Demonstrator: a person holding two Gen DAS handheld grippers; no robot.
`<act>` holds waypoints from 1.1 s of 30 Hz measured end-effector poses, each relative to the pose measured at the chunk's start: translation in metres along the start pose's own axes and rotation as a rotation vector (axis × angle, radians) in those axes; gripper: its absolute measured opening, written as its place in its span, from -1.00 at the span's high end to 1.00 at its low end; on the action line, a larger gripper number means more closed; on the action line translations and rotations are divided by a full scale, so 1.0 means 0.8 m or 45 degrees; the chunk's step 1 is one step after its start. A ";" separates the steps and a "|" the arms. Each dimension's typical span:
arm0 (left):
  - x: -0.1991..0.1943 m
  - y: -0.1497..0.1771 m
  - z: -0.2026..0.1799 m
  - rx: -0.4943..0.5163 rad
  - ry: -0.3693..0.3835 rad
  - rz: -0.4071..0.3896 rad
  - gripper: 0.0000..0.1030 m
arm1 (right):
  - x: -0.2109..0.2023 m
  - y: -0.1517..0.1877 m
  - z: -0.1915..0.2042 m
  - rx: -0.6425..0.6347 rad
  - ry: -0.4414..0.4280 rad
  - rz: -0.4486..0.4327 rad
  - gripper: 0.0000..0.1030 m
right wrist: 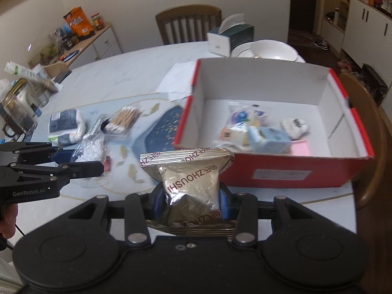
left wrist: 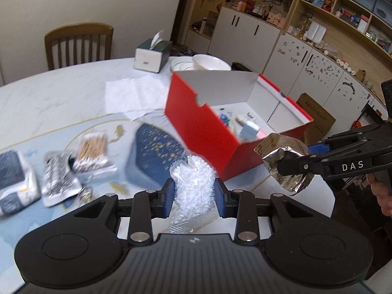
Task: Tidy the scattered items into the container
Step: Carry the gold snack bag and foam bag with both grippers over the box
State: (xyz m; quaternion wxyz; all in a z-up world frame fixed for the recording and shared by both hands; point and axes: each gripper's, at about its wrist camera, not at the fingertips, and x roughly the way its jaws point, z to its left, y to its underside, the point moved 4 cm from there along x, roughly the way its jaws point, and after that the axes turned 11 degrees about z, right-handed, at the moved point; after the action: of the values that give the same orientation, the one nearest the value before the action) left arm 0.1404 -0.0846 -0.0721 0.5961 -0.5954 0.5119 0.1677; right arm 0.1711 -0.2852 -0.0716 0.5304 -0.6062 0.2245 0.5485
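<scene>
Right claw [right wrist: 192, 199] pinches crinkly foil packet [right wrist: 188, 181], left claw [left wrist: 194, 196] pinches clear bag of white beads [left wrist: 193, 183]. Both held above worktop [left wrist: 61, 98]. Red box [right wrist: 294, 169] at 1 o'clock, part filled. Risk: slippery bags slide out or snag box rim. Cotton swabs [left wrist: 94, 150] and packets remain at 10 o'clock.

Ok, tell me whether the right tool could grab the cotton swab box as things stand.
Probably not yet. The right tool is shut on the silver foil packet, so it has no free grip. The cotton swab box lies on the table across from it, with the left tool and its bag of white beads in between.
</scene>
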 end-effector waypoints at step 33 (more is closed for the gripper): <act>0.086 -0.151 -0.118 0.174 0.039 -0.029 0.36 | -0.013 -0.066 -0.158 0.082 0.092 -0.098 0.19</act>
State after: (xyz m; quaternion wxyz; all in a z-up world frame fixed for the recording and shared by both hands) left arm 0.2282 -0.2244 -0.0407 0.6292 -0.5617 0.5244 0.1164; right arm 0.2673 -0.3828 -0.0621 0.5618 -0.6164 0.2375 0.4980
